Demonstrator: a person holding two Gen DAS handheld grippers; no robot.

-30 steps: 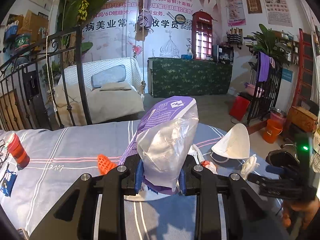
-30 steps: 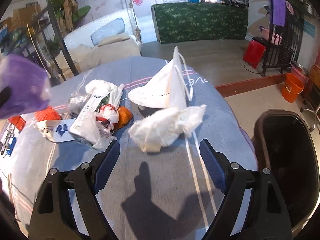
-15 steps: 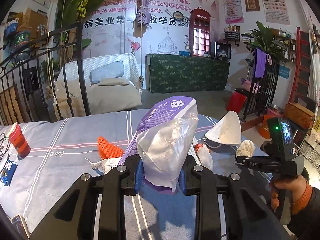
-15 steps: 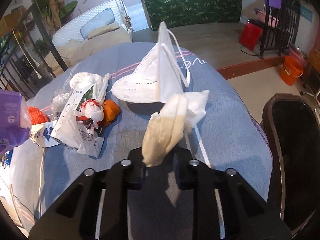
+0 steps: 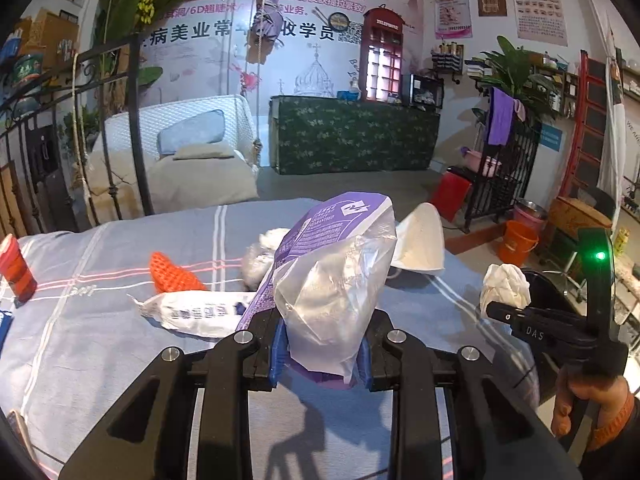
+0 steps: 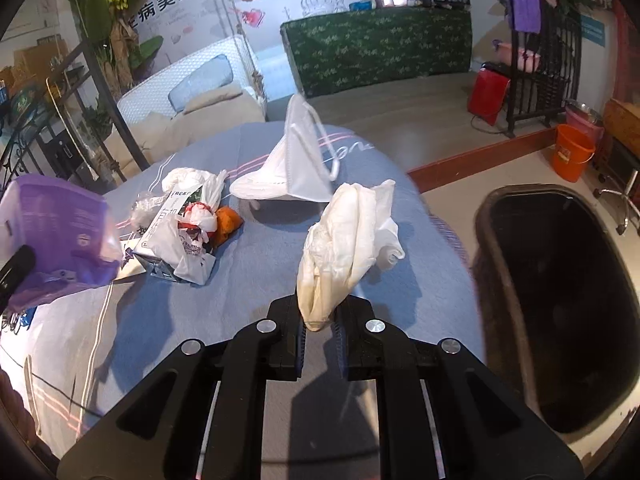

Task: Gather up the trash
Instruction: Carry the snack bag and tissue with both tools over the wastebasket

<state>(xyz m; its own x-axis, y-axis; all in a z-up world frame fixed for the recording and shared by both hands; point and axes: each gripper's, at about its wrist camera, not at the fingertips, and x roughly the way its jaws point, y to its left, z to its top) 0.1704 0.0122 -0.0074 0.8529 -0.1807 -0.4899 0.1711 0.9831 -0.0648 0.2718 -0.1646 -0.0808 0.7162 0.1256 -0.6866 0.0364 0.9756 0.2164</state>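
My left gripper (image 5: 320, 354) is shut on a purple and clear plastic bag (image 5: 332, 280), held above the blue-clothed table (image 5: 100, 344). The bag also shows at the left of the right wrist view (image 6: 56, 236). My right gripper (image 6: 320, 340) is shut on a crumpled white tissue (image 6: 348, 240), lifted above the table's right part; the tissue shows in the left wrist view (image 5: 505, 285). A black trash bin (image 6: 560, 300) stands open to the right of the table. On the table lie a white face mask (image 6: 296, 168), a pile of wrappers (image 6: 184, 232) and an orange net (image 5: 174, 274).
A white wrapper (image 5: 196, 314) lies in front of the orange net. A red can (image 5: 16, 270) stands at the table's far left. An iron railing (image 5: 136, 128) and a bed lie beyond the table; an orange bucket (image 6: 572, 152) stands on the floor at the right.
My right gripper shut on the white tissue and lifted it off the table toward the bin side. My left gripper kept holding the purple bag.
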